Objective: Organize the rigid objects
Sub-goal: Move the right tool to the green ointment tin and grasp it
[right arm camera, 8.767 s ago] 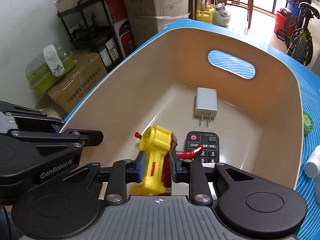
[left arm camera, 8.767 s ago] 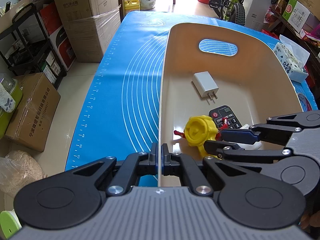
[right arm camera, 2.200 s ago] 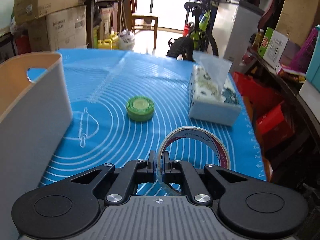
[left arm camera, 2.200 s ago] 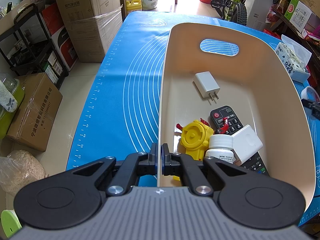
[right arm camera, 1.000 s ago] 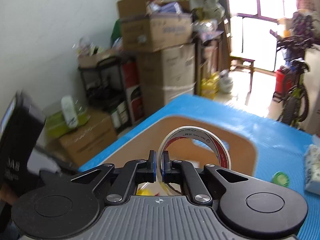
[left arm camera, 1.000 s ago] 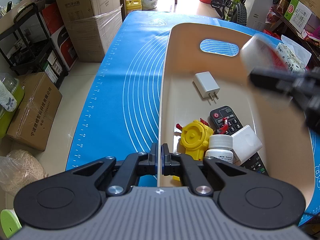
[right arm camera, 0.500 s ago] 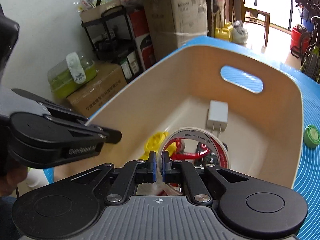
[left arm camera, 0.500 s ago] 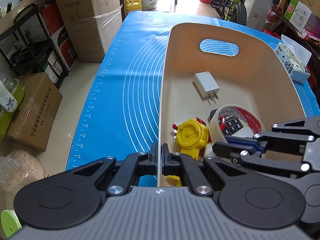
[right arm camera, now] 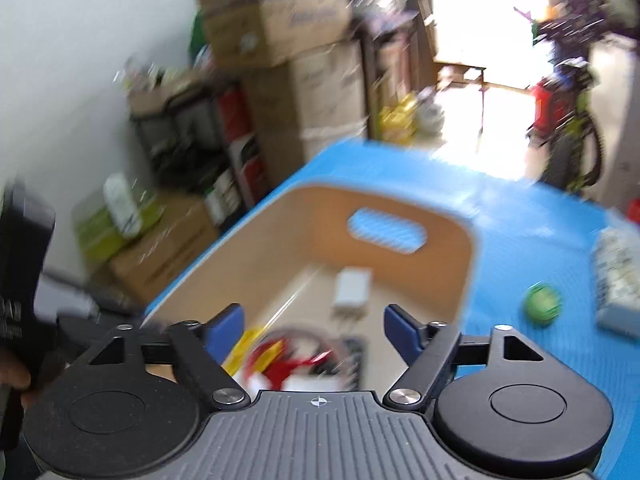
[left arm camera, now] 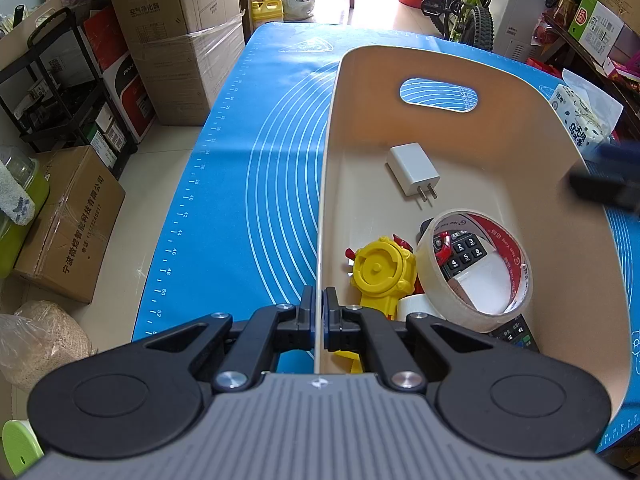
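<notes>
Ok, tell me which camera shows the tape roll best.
The left wrist view: the tape roll lies sharp and whole inside the bin, over the remote. The right wrist view shows only a motion-blurred reddish smear between its open fingers.

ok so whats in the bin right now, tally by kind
charger: 1
tape roll: 1
yellow toy: 1
remote: 1
white box: 1
white bottle: 1
total in the bin: 6

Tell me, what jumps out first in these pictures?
A big beige bin sits on a blue mat, its near rim pinched by the left gripper. Inside, a roll of tape leans on a yellow toy. The right gripper hangs open above.
</notes>
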